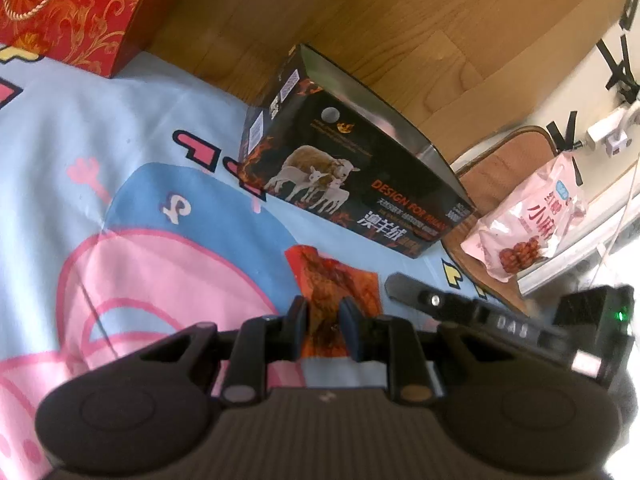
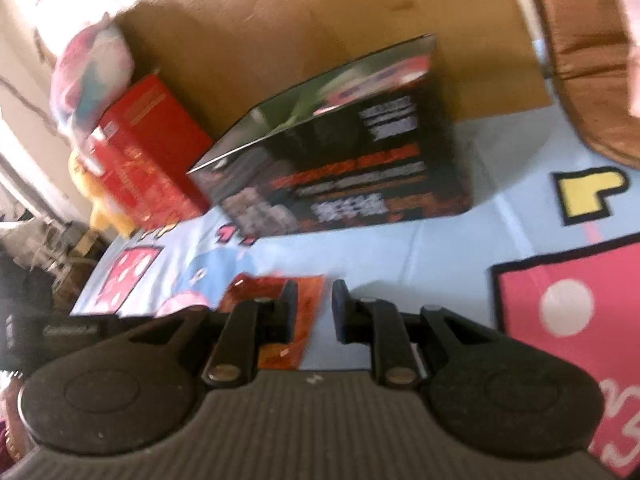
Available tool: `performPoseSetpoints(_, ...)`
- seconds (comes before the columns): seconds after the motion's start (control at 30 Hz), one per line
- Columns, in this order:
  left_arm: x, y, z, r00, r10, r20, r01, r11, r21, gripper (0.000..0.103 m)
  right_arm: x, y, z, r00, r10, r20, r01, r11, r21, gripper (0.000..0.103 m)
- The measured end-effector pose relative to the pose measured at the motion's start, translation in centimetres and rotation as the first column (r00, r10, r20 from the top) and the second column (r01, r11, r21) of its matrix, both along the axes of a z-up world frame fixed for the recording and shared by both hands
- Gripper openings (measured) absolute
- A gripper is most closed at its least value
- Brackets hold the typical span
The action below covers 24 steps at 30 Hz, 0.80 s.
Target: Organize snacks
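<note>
Your left gripper (image 1: 325, 330) is pinching the near end of a flat, crinkly red-orange snack packet (image 1: 334, 284), its two dark pads pressed against the glossy foil from either side. The packet lies on the printed bedsheet (image 1: 120, 128), a soft light-blue cloth with pink and yellow cartoon shapes, just in front of the black carton (image 1: 352, 168).

That carton is your landmark: a long rectangular cardboard box, glossy black with flame print, a picture of sheep and orange lettering. Its top stands open with a shiny, reflective inner wall; you cannot see from either view whether anything is inside.

Your right gripper (image 2: 314, 308) sits slightly spread, nothing between its fingers, and the snack packet (image 2: 272, 300) lies under its left finger, in front of the carton (image 2: 340, 168). The right view is blurred, so contact with the packet cannot be told.

To the carton's right in the left view, a soft pink plastic snack bag (image 1: 528, 224) with a picture of brown pieces rests on a brown quilted cushion (image 1: 500, 168). Far left of the carton stands a red gift bag (image 1: 76, 8) with gold scrollwork and a cord handle. Behind the carton rises a smooth wooden board (image 1: 360, 12).
</note>
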<state>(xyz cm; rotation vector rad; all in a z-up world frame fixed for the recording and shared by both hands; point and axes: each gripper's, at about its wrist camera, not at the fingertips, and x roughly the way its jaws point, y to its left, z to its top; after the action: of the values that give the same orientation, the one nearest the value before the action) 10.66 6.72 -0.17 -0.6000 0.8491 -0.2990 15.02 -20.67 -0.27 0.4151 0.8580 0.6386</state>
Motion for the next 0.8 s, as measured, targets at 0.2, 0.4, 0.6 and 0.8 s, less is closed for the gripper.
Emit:
performPoseSetpoints(0.2, -0.1, -0.3, 0.1, 1.000, -0.002, 0.011, 0.001, 1.000, 0.022, 0.020, 1.5, 0.9, -0.7, 0.997, 0.048, -0.053, -0.044, 0.996, 0.072, 0.021)
performPoseSetpoints(0.4, 0.0, -0.2, 0.0, 1.000, -0.008, 0.017, 0.008, 1.000, 0.026, 0.019, 1.2, 0.0, -1.1, 0.994, 0.048, -0.096, -0.037, 0.993, 0.108, 0.003)
performPoseSetpoints(0.6, -0.2, 0.1, 0.8, 0.999, -0.012, 0.031, 0.012, 1.000, 0.002, 0.019, 0.1, 0.4, 0.0, 0.999, 0.021, -0.030, -0.018, 0.996, 0.085, 0.003)
performPoseSetpoints(0.8, 0.8, -0.5, 5.5, 0.990, -0.038, 0.137, 0.033, 0.999, 0.040, 0.019, -0.3, -0.2, 3.3, 0.997, -0.019, 0.075, 0.010, 0.993, 0.118, 0.003)
